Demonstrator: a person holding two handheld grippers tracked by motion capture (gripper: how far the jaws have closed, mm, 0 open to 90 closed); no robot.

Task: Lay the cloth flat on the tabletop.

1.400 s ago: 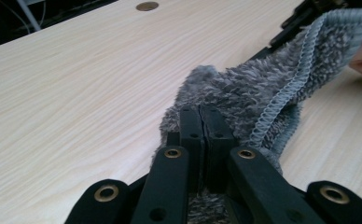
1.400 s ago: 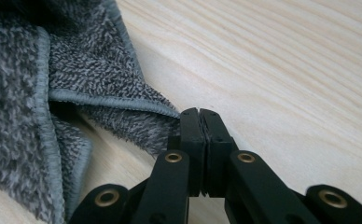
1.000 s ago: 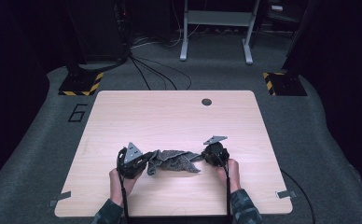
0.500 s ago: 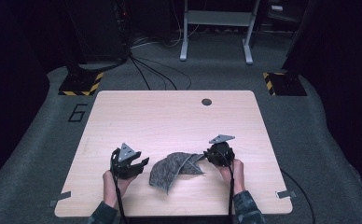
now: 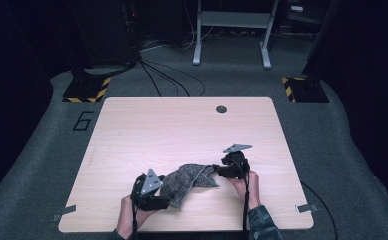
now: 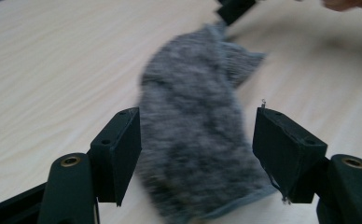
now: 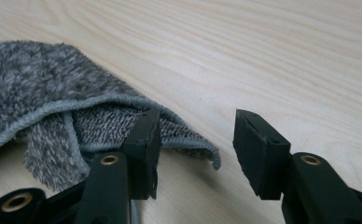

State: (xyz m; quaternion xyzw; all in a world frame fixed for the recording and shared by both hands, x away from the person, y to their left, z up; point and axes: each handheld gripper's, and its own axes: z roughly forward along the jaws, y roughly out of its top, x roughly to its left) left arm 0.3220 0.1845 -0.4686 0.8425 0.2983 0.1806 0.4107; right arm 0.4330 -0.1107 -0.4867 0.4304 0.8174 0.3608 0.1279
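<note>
Two hand-held grippers, left (image 5: 169, 197) and right (image 5: 216, 171), jaws just opened off grey cloth (image 5: 187, 181), "6" (image 5: 83, 120) on floor

Left gripper (image 5: 164, 192), right gripper (image 5: 217, 170): jaws just opening, gripping nothing.

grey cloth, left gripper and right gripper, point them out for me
grey cloth (image 5: 184, 181), high view, on the middle of its crumpled top.
left gripper (image 6: 195, 140), left gripper view, midway between its open jaws, cloth lying between.
right gripper (image 7: 195, 142), right gripper view, midway between its open jaws, beside the cloth's corner.
</note>
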